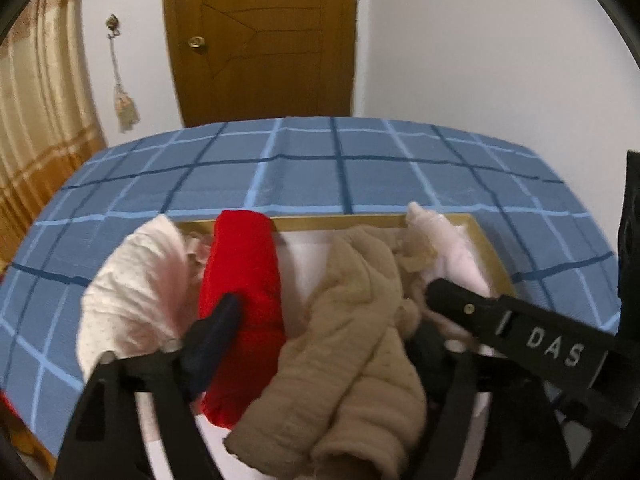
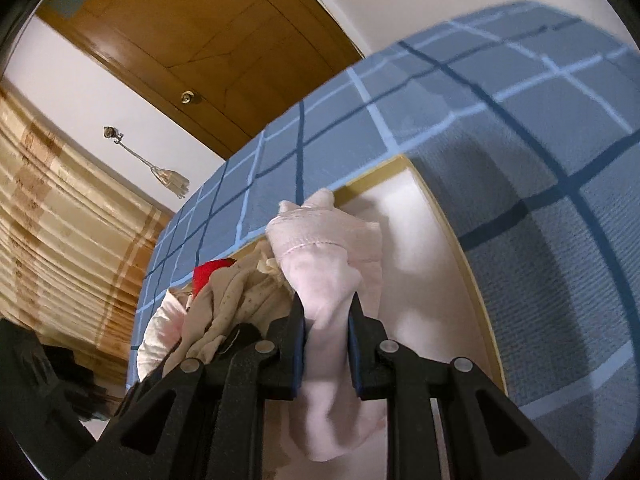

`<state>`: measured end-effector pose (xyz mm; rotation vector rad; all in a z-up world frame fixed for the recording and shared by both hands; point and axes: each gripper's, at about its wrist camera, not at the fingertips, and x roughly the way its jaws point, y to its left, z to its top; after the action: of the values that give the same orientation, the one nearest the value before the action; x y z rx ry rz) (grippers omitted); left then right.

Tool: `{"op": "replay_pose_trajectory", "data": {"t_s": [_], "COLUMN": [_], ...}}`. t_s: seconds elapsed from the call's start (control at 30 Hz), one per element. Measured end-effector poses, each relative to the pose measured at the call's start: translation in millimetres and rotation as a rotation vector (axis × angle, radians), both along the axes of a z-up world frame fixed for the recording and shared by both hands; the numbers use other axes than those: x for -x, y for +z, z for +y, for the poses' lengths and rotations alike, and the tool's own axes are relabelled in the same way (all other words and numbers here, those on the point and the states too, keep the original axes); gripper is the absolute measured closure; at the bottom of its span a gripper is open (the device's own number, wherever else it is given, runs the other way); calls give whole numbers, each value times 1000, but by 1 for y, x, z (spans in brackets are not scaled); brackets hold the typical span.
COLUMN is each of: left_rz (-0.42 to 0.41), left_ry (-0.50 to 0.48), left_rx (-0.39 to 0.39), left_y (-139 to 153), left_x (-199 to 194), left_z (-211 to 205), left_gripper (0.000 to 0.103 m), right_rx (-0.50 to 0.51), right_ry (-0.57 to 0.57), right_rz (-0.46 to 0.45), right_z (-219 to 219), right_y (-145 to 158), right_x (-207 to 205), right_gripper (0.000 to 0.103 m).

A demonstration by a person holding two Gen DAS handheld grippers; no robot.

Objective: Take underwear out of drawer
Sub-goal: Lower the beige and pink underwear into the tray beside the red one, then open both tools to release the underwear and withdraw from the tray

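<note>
Our right gripper (image 2: pixel 326 346) pinches the pale pink underwear (image 2: pixel 324 280), whose length runs forward from its jaws over the drawer (image 2: pixel 444 216), while our left gripper (image 1: pixel 332 304) gapes wide around the beige piece (image 1: pixel 356 320).

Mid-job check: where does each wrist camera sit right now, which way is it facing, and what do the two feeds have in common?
Left wrist: on the left gripper, looking down into the drawer of underwear, jaws open over the beige piece; the right gripper's finger crosses at right.
Right wrist: on the right gripper, tilted, shut on the pale pink piece.
Shared: red piece, blue plaid cover, brown door.
</note>
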<state>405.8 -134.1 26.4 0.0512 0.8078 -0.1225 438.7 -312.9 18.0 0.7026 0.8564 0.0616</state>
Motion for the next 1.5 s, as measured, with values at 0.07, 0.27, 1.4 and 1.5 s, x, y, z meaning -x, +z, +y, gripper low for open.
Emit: {"op": "replay_pose_trajectory", "data": {"t_s": [0.07,0.27,1.4,1.5], "left_rz": [4,-39,-206,-214], "left_ry": [28,29,-48,-53], "left_rx": [-7,8,-14,-15], "left_y": [1,14,27,26], "left_x": [0,7,135,143], "left_z": [6,19,56,57], "left_gripper": [3,1,1,1], "right_rx": [-39,-55,206,221], "right_ry": [8,21,-80,-84], "right_rz": [25,-11,-306,-322], "right_z": [-3,0,30,31], "right_y": [-6,2,53,52], "right_x": [-4,2,166,175], "right_gripper": [73,51,50,50]}}
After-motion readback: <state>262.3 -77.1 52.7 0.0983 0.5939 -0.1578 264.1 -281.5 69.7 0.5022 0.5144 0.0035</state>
